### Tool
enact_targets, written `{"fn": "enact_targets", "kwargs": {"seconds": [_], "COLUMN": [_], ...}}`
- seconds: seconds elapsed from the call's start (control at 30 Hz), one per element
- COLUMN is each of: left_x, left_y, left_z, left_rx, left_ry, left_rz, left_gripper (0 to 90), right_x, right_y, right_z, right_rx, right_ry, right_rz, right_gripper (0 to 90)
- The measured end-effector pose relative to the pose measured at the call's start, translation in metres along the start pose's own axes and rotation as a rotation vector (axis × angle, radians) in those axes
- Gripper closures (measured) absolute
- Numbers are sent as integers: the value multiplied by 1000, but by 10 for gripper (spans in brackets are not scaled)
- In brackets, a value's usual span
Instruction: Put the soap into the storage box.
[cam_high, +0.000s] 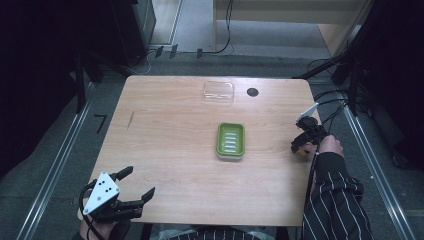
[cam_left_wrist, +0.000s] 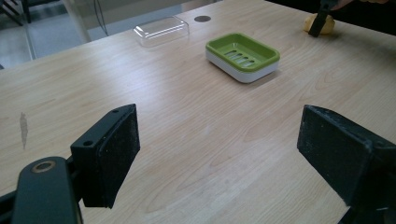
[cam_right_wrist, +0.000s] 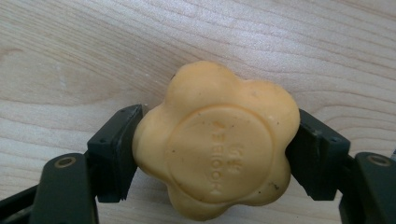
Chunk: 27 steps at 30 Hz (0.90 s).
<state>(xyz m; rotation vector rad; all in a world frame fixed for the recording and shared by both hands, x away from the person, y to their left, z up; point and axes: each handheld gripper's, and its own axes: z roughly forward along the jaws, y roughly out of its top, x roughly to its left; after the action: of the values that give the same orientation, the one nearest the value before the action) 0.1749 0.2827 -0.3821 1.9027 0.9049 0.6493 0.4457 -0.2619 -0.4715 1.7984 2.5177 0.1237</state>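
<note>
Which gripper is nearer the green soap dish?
Right. The right gripper sits off the green soap dish's right side, gripping the yellow soap; the left gripper hovers at the table's near-left corner.

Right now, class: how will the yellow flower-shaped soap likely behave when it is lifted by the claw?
The soap looks solid, so it is probably stiff. Its smooth, rounded lobes may slip between the right claw pads. Lying flat on the table, it is unlikely to roll.

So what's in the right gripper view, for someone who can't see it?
A yellow-orange, flower-shaped bar of soap is squeezed between the two black fingers of the right gripper. It has a round stamped middle with raised letters. Under it is a pale wooden table.
</note>
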Motion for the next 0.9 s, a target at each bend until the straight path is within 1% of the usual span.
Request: {"fn": "enact_targets", "kwargs": {"seconds": [0.4, 0.6, 0.83, 0.9], "left_x": [0, 0, 0, 0], "left_y": [0, 0, 0, 0], "left_z": [0, 0, 0, 0], "left_rx": [-2, -2, -2, -3], "left_ry": [0, 0, 1, 1], "left_rz": [1, 2, 1, 1], "left_gripper": [136, 136, 136, 135], "right_x": [-1, -2, -1, 0], "right_y": [0, -1, -2, -2], "right_z": [0, -1, -4, -5], "right_rx": [-8, -11, -19, -22], "right_ry": [0, -6, -12, -13], "right_rz": [-1, 10, 8, 0], "right_gripper": [278, 279, 279, 279]}}
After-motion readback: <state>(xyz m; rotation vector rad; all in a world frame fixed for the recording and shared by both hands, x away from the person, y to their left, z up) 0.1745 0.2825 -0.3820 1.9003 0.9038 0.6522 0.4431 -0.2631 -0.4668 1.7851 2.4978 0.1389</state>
